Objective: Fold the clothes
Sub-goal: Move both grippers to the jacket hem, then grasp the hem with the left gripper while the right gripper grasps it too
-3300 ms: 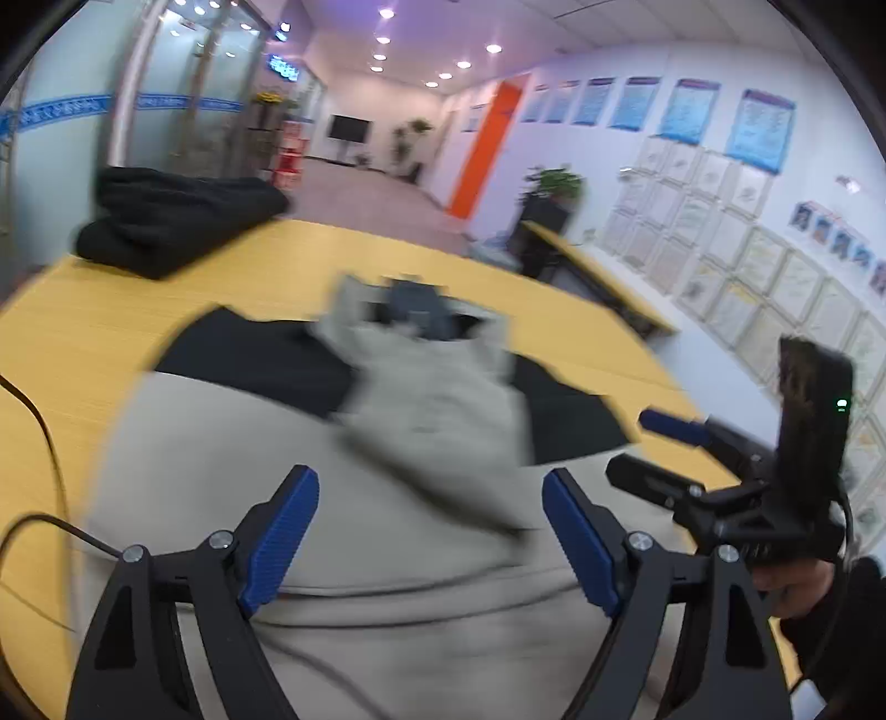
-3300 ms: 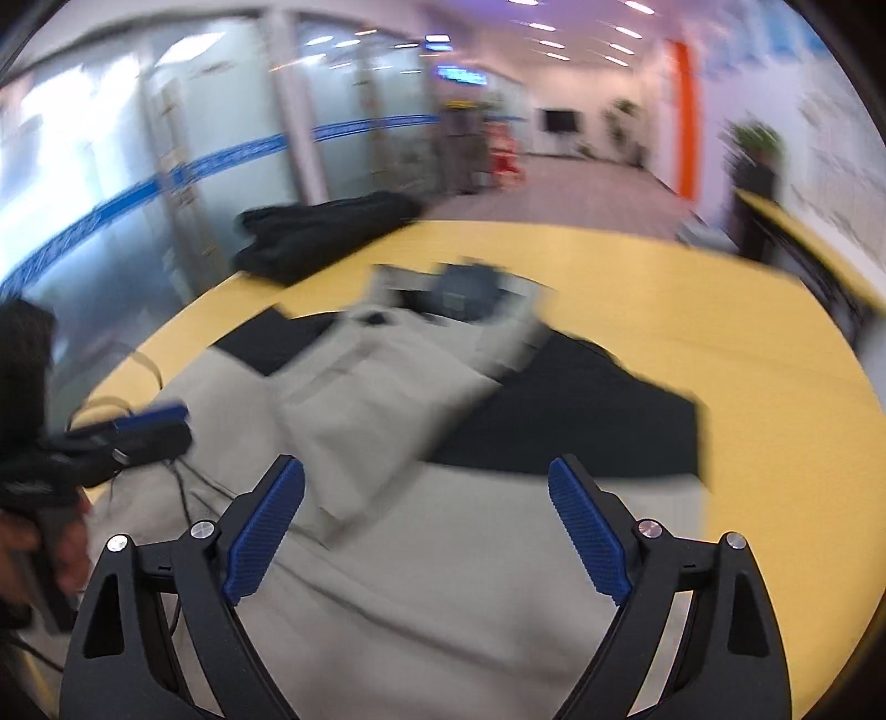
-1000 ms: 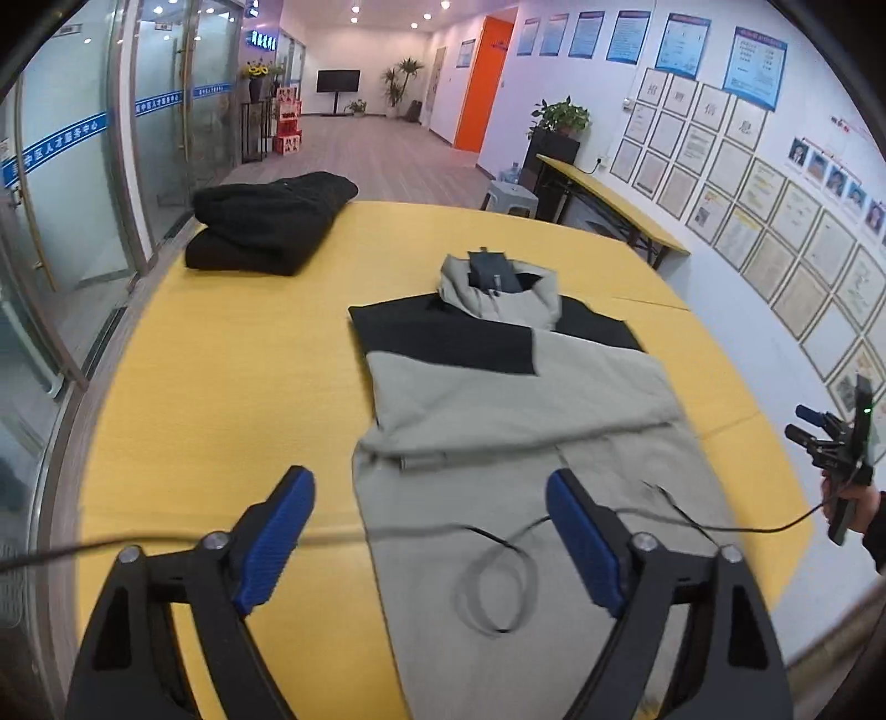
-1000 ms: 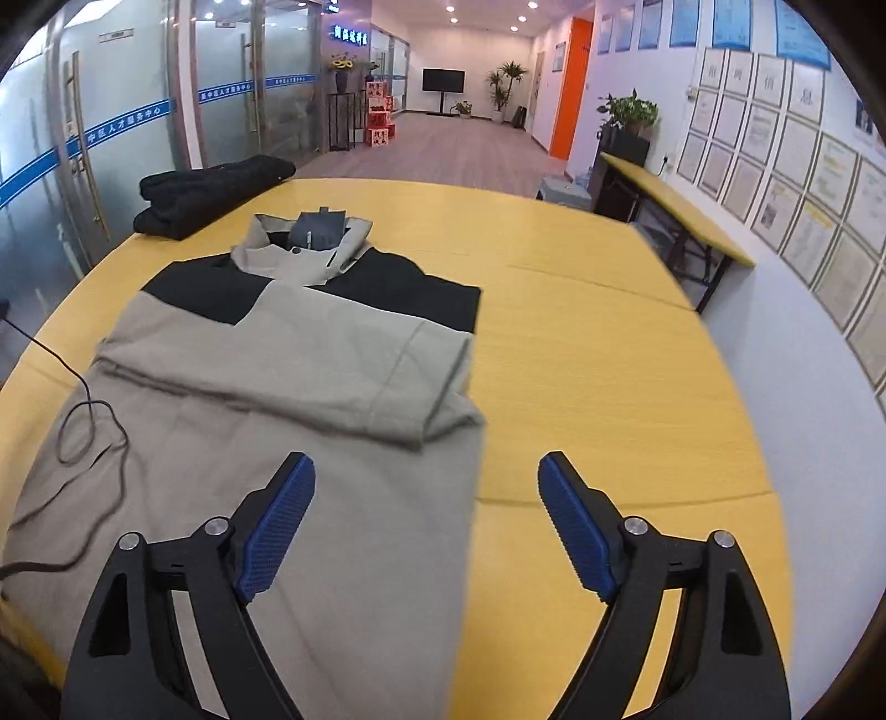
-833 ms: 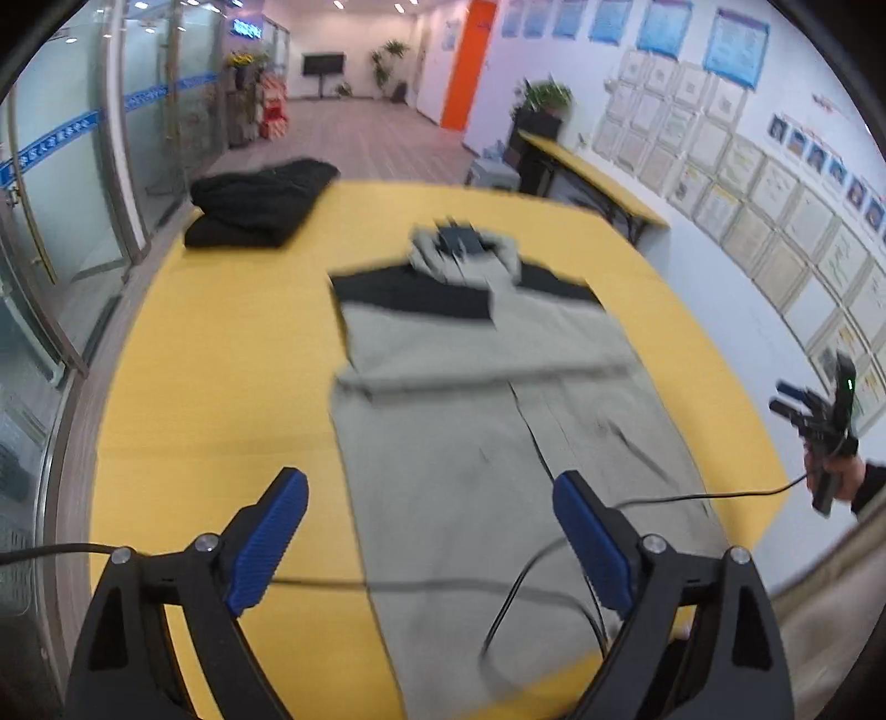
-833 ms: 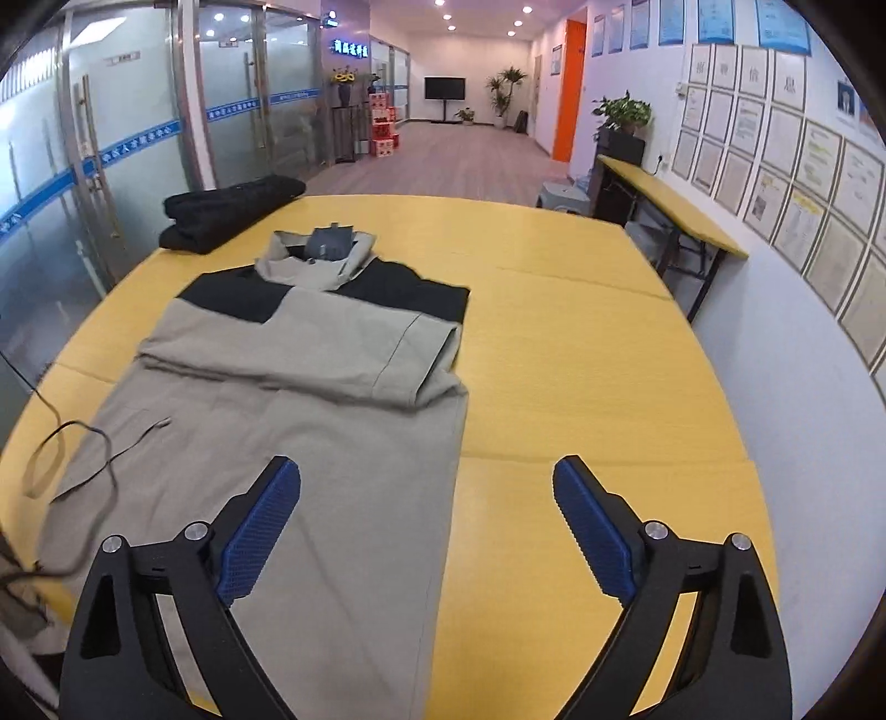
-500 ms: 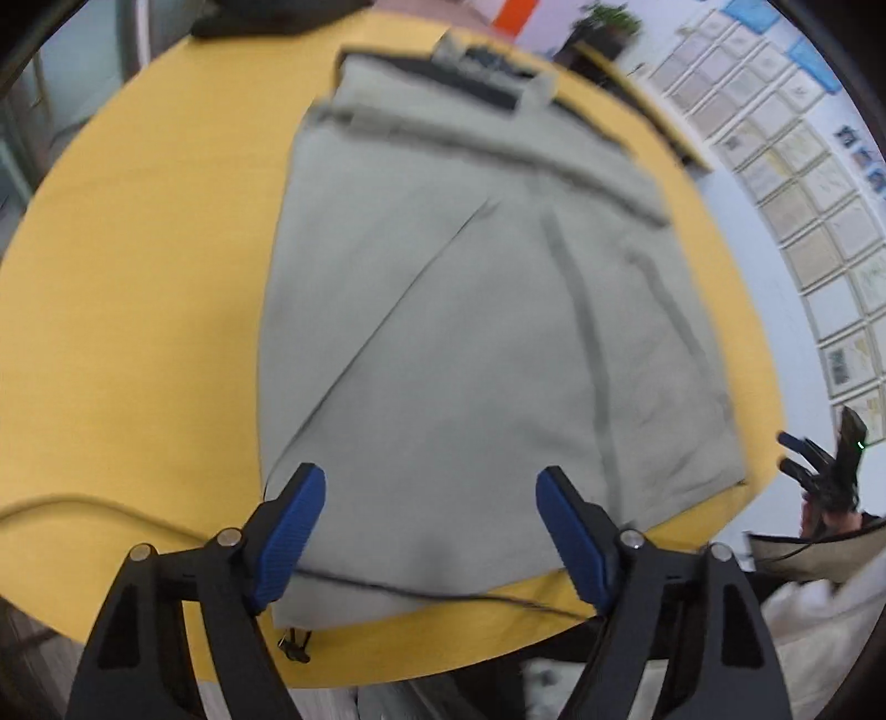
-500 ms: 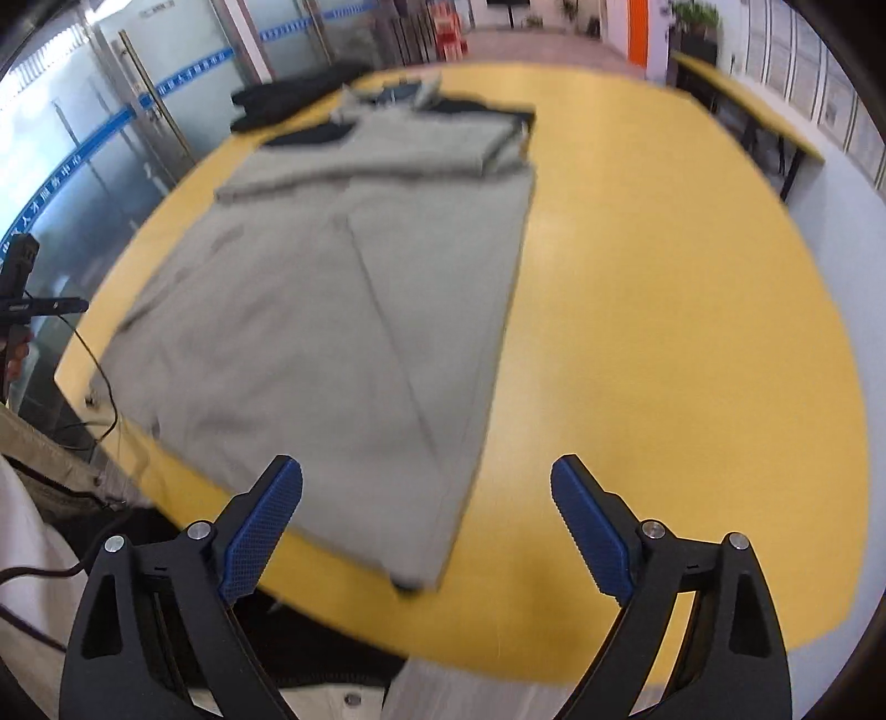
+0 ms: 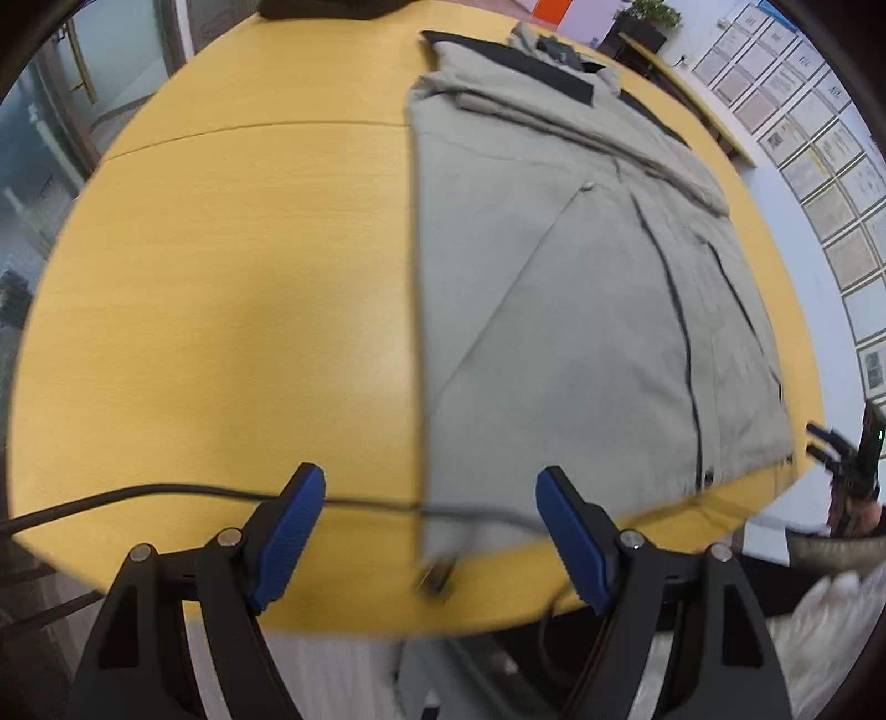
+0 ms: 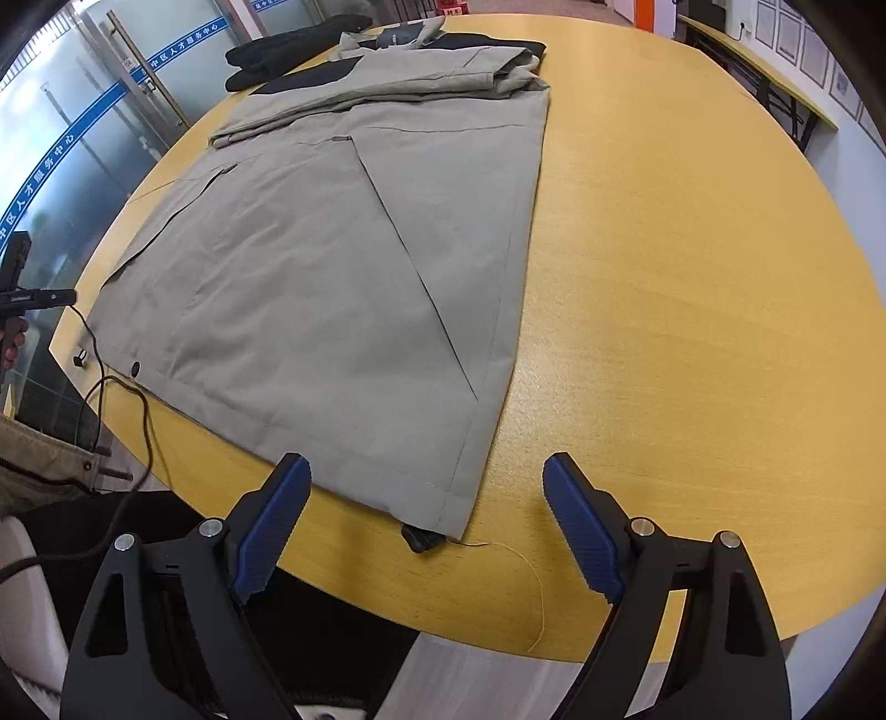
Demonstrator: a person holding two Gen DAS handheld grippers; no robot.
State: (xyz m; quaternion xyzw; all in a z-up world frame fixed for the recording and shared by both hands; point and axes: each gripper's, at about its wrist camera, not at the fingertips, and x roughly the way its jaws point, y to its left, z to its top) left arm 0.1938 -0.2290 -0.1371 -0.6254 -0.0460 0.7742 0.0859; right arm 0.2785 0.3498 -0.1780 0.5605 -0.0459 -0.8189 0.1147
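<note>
Lying flat on the yellow table (image 10: 692, 277), the grey jacket (image 10: 343, 277) has its sleeves already folded across the chest and its hem towards the table's near edge, which reads as preparation for a bottom-up fold; the left gripper (image 9: 429, 534) hangs over the hem's left corner (image 9: 437, 554), tongs spread and pinching nothing; the right gripper (image 10: 423, 520) hangs over the right hem corner (image 10: 448, 518), tongs spread but closing slightly, the corner below them and no pad pressing cloth; a black cord stopper (image 10: 421, 538) pokes out beside that corner, and a loose thread (image 10: 531, 587) trails towards the edge; bare tabletop lies open on both sides of the jacket, while the hem sits just short of the rim; a black cable (image 9: 166, 490) crosses the left corner and could snag; dark folded clothes (image 10: 288, 47) rest well beyond the collar.
</note>
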